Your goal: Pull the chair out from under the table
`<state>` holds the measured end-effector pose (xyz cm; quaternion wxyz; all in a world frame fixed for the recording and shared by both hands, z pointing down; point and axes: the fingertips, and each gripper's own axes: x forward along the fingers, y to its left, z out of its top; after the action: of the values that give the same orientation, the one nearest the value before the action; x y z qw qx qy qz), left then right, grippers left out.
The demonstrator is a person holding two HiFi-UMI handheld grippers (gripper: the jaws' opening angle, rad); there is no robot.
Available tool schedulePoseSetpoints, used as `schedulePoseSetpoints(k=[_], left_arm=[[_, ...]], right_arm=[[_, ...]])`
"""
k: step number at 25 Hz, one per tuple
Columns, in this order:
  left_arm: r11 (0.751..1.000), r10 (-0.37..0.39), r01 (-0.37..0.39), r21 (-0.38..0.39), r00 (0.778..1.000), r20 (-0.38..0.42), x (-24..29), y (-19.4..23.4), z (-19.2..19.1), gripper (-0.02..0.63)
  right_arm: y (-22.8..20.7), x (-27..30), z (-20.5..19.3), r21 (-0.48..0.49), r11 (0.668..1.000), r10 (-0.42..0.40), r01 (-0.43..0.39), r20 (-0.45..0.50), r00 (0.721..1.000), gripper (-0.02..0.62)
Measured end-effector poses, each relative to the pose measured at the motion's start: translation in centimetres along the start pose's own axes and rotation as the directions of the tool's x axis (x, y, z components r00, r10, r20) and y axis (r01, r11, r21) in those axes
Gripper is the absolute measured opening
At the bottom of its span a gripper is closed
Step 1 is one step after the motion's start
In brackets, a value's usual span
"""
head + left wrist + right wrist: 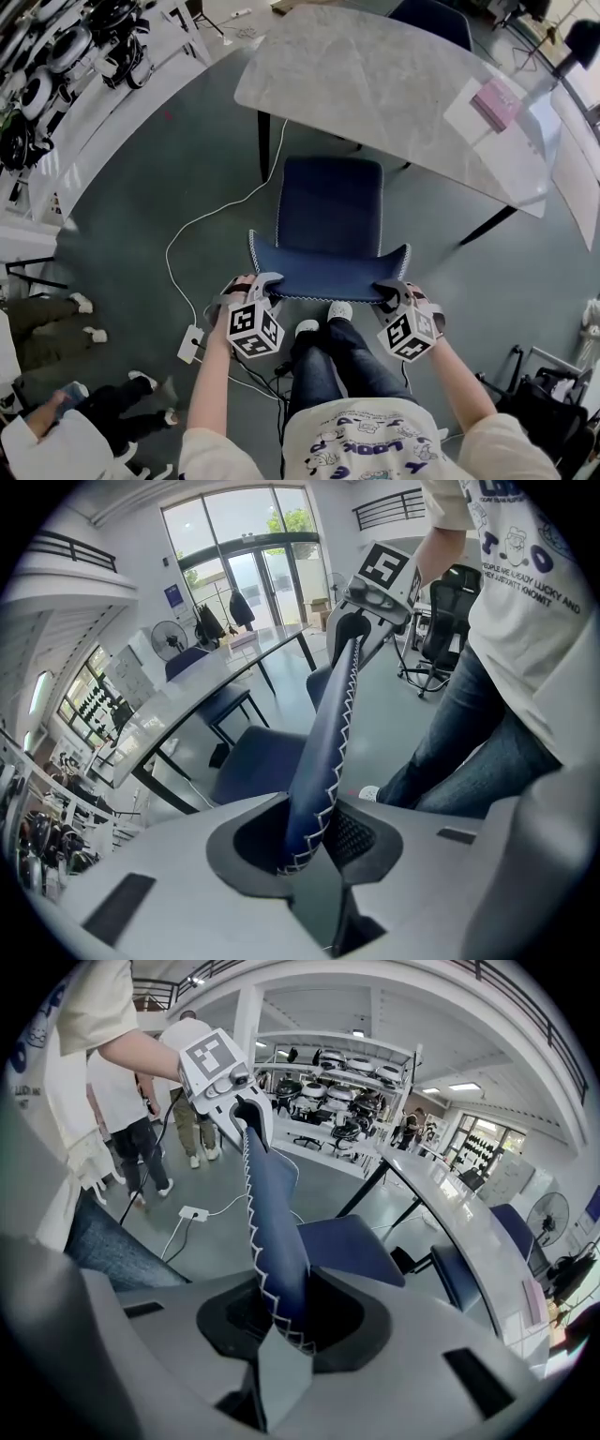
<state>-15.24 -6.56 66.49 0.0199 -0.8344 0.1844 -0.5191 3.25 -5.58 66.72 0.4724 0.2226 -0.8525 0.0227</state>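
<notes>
- Navy-blue upholstered chair [330, 211] with white zigzag stitching stands on the grey floor. Its seat is out from under the tabletop, with the far edge just clear of the table's near rim.
- Its backrest faces the person, and the top edge runs left to right between the two grippers.
- The left gripper [314, 841] has its jaws clamped on the left end of the backrest's top edge, with the stitched rim between the pads.
- The right gripper [281, 1314] is clamped the same way on the right end of that edge.
- The pale grey marble-pattern table [375, 75] on black legs lies beyond the chair, with a flat pink packet [495, 101] near its right end.
- A white cable [187, 230] trails across the floor from near the table's left leg to a white power strip [190, 344], left of the left gripper.
- The person's legs in blue jeans [328, 361] stand just behind the backrest.
</notes>
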Motion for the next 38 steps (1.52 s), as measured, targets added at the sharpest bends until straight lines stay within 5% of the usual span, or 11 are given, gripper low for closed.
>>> schedulePoseSetpoints(k=[20,38], left_arm=[[0.999,-0.037,0.037,0.035,0.999,0.001,-4.5,-10.9,-4.8,0.106],[0.997,-0.050,0.050,0.065,0.999,-0.006,-5.7,-14.2,-6.2,0.104]], right_arm=[[13.2,-2.7,-1.5,0.025,1.000,-0.016,0.017,-0.044,0.999,0.092],[17.0,-3.5,-2.0,0.028,0.999,-0.020,0.021,-0.045,0.999,0.092]])
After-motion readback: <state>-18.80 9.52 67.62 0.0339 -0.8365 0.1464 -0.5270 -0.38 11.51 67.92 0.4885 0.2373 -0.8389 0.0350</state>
